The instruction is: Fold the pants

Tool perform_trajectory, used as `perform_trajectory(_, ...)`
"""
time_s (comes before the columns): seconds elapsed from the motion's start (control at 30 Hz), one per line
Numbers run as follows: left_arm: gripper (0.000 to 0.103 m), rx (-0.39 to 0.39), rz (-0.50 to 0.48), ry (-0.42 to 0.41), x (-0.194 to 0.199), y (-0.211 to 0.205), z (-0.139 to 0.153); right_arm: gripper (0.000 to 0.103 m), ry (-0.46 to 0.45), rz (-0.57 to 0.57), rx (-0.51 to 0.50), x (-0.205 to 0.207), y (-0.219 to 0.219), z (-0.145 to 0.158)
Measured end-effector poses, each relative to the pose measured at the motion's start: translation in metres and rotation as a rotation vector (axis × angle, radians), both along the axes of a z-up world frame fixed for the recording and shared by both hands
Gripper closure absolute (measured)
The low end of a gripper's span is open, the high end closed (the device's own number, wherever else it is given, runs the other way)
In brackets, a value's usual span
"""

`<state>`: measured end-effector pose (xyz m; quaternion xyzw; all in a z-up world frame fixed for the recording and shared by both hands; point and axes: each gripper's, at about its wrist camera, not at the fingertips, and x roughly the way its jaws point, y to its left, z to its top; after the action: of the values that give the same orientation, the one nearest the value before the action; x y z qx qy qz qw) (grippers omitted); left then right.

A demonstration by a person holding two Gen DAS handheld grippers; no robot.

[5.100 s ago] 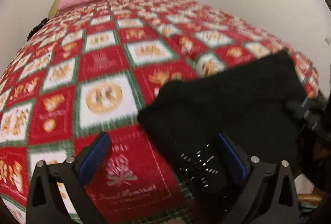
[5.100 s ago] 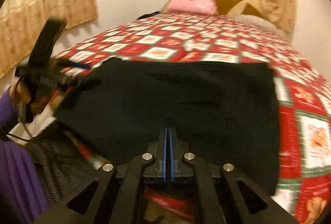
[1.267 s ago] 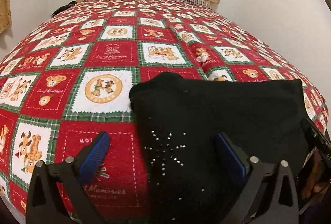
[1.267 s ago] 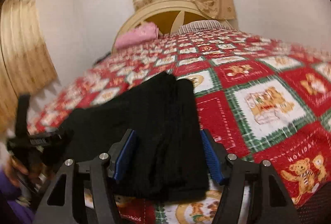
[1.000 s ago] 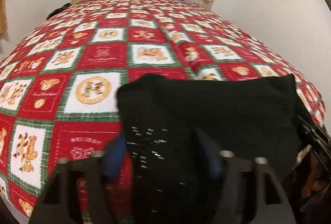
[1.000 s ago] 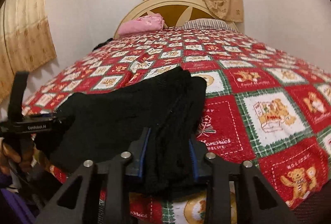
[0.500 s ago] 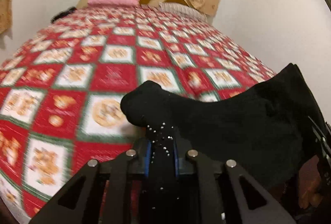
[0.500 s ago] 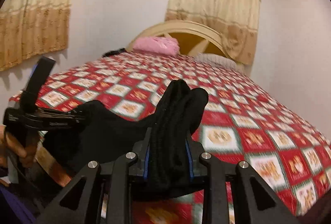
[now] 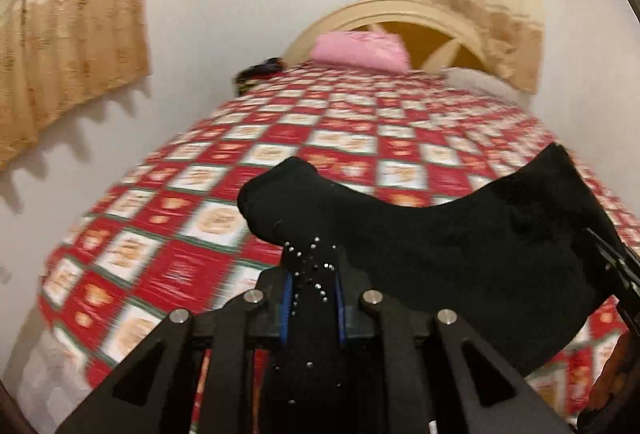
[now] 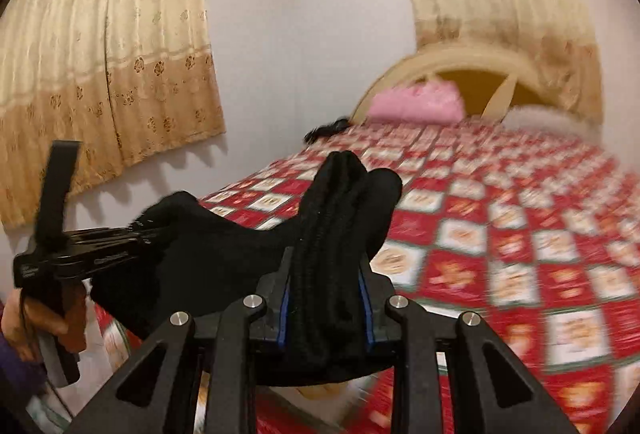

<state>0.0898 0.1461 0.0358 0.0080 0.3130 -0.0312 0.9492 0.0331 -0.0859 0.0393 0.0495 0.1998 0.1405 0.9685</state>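
The black pants (image 9: 460,246), folded into a thick band, hang in the air above the near edge of the bed, held at both ends. My left gripper (image 9: 311,302) is shut on the end with small silver studs. My right gripper (image 10: 326,298) is shut on the other end, a thick ribbed bundle of the pants (image 10: 340,218). The left gripper also shows in the right wrist view (image 10: 120,238), at the left, clamped on the cloth. The middle of the pants sags between the two grippers.
The bed (image 9: 180,234) has a red, white and green checked cover with bear prints. A pink pillow (image 9: 360,49) and a cream headboard (image 9: 400,13) are at the far end. Beige curtains (image 10: 112,73) hang on the walls. A dark object (image 9: 256,73) lies by the pillow.
Both grippers went from open over the pants lying on the bed to shut on its two ends. They have lifted the pants off the cover and both views have tilted upward.
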Motion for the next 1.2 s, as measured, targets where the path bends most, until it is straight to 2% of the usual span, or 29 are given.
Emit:
perform_trajectory(0.1,0.085,0.051,0.053,0.048,0.019,0.015,-0.023,0.076,0.105,0.026,-0.01,0.042,0.025,-0.032)
perform_trajectory(0.2,0.083,0.082,0.084,0.154,0.04,0.02,-0.064,0.075,0.21,0.04,-0.078,0.069,0.045,-0.063)
perform_trajectory(0.27,0.065,0.101,0.115,0.206,0.046,0.025,-0.09,0.072,0.261,0.012,-0.13,0.077,0.051,-0.078)
perform_trajectory(0.3,0.06,0.092,0.127,0.218,0.046,0.027,-0.098,0.071,0.29,0.006,-0.127,0.079,0.05,-0.082)
perform_trajectory(0.33,0.048,0.085,0.146,0.195,0.043,0.029,-0.101,0.066,0.315,0.002,-0.11,0.081,0.046,-0.083)
perform_trajectory(0.37,0.031,0.105,0.178,0.169,0.041,0.03,-0.101,0.061,0.326,0.002,-0.101,0.082,0.042,-0.084)
perform_trajectory(0.4,0.025,0.134,0.203,0.164,0.04,0.03,-0.101,0.057,0.338,0.0,-0.101,0.082,0.039,-0.085)
perform_trajectory(0.47,0.012,0.148,0.226,0.167,0.042,0.033,-0.101,0.043,0.354,-0.014,-0.097,0.082,0.036,-0.089)
perform_trajectory(0.57,0.001,0.112,0.236,0.193,0.043,0.046,-0.101,0.04,0.368,-0.045,-0.044,0.084,0.023,-0.088)
perform_trajectory(0.63,0.0,0.085,0.219,0.228,0.042,0.058,-0.1,0.04,0.358,-0.077,0.006,0.078,0.015,-0.081)
perform_trajectory(0.7,0.0,0.022,0.209,0.292,0.035,0.078,-0.095,0.04,0.297,-0.145,0.051,0.058,0.004,-0.066)
perform_trajectory(0.8,0.0,-0.073,0.248,0.288,0.003,0.109,-0.083,0.041,0.172,-0.207,0.013,0.032,0.002,-0.043)
perform_trajectory(0.83,0.0,-0.086,0.277,0.282,-0.007,0.119,-0.079,0.051,0.111,-0.221,-0.028,0.021,0.006,-0.034)
perform_trajectory(0.87,0.0,-0.077,0.324,0.271,-0.017,0.128,-0.075,0.075,0.077,-0.214,-0.051,0.017,0.01,-0.028)
perform_trajectory(0.93,0.0,-0.042,0.398,0.232,-0.033,0.14,-0.068,0.09,0.047,-0.156,-0.104,0.012,0.025,-0.018)
perform_trajectory(1.03,0.0,-0.038,0.414,0.155,-0.046,0.143,-0.058,0.092,0.076,-0.016,-0.167,0.017,0.058,-0.021)
perform_trajectory(1.1,0.0,-0.052,0.372,0.15,-0.045,0.133,-0.054,0.092,0.105,0.019,-0.196,0.021,0.072,-0.028)
perform_trajectory(1.2,0.0,-0.061,0.315,0.13,-0.033,0.111,-0.051,0.092,0.202,0.037,-0.203,0.032,0.081,-0.049)
